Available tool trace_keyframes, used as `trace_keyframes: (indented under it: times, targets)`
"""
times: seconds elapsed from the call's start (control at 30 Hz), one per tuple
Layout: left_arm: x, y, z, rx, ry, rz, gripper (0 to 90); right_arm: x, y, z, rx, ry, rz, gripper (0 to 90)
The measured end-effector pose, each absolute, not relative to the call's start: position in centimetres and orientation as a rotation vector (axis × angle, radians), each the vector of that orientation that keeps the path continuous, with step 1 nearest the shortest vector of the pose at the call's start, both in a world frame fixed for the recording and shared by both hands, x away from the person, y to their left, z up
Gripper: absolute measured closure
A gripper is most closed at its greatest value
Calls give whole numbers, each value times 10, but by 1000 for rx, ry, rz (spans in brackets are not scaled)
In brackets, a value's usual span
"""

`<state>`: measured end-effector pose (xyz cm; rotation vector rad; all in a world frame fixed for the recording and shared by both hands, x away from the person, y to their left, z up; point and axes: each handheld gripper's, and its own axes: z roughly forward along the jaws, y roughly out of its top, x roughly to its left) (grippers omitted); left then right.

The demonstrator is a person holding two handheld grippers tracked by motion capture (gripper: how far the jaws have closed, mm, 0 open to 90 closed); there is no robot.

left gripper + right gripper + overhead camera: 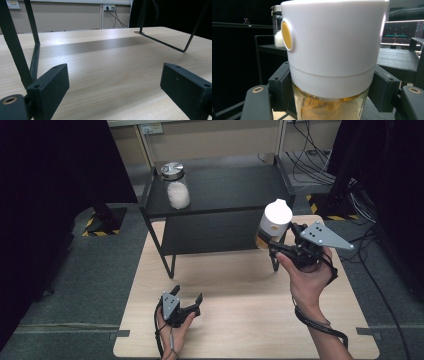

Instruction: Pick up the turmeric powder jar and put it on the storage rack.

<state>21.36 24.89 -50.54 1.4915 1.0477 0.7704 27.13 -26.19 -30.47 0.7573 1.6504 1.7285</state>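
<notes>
right gripper (274, 246): clamped on white-capped jar (274, 222), 3 o'clock, off bench (240, 330) | left gripper (187, 298): jaws apart, holding nothing, 6 o'clock on bench

- The right tongs (329, 100) rise from the bottom of the frame, their 2 black jaws pressed against the sides of a jar (332, 62) at centre.
- The jar has a tall white cap (337, 37) with a round yellow button (286, 34) on its left side.
- Below the cap, clear glass shows yellow-brown powder (327, 107).
- In the upper left, behind the cap, a glass jar of white grains (277, 27) stands on a black shelf (269, 48).
- The shelf's dark top continues at the right of the frame.
- A sliver of pale surface (280, 115) shows at the bottom left.
</notes>
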Motion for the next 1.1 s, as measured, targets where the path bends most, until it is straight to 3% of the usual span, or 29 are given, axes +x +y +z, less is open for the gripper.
trace_keyframes:
  times: [1.1]
  targets:
    - [214, 249, -505, 1492, 1048, 771, 79, 297, -237, -241, 769, 1612, 1723, 309]
